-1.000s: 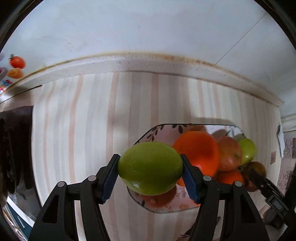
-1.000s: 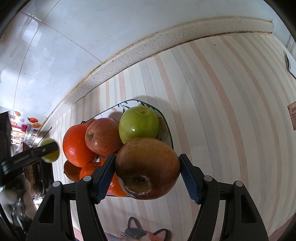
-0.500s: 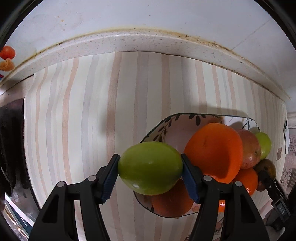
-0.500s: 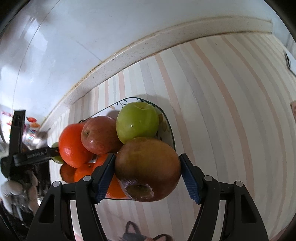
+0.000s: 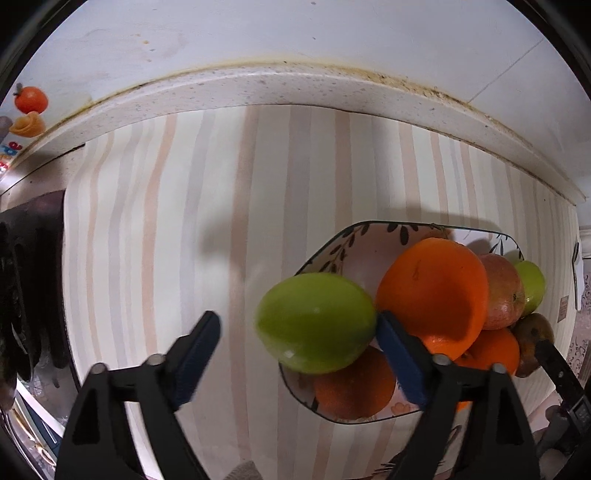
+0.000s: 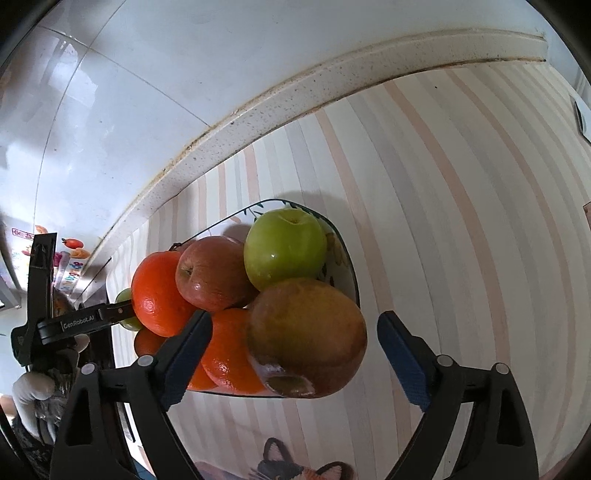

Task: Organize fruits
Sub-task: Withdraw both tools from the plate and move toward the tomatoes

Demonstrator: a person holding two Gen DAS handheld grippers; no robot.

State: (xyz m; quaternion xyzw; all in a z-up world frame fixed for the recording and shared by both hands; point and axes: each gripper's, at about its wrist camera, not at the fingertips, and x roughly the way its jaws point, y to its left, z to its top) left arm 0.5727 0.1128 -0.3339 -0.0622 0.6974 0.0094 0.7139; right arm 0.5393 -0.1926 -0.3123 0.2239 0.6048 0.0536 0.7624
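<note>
The plate (image 5: 325,254) is pale pink with a dark rim and a dark leaf pattern. On it sit a bright orange (image 5: 436,291), a red apple (image 6: 212,273) with yellowish flecks, and a glossy green apple (image 6: 284,253). At the plate's left edge is a yellow-green fruit (image 5: 316,323); at its right edge, a brown-red apple (image 6: 306,336) shading to yellow-green. Under the plate lies a cream cloth (image 5: 221,184) striped in peach and grey, with a black, white and orange cat print (image 6: 280,461) nearer than the plate. Both grippers are black with blue pads (image 6: 400,350). Beyond the plate, the wall (image 5: 295,33) is white.
</note>
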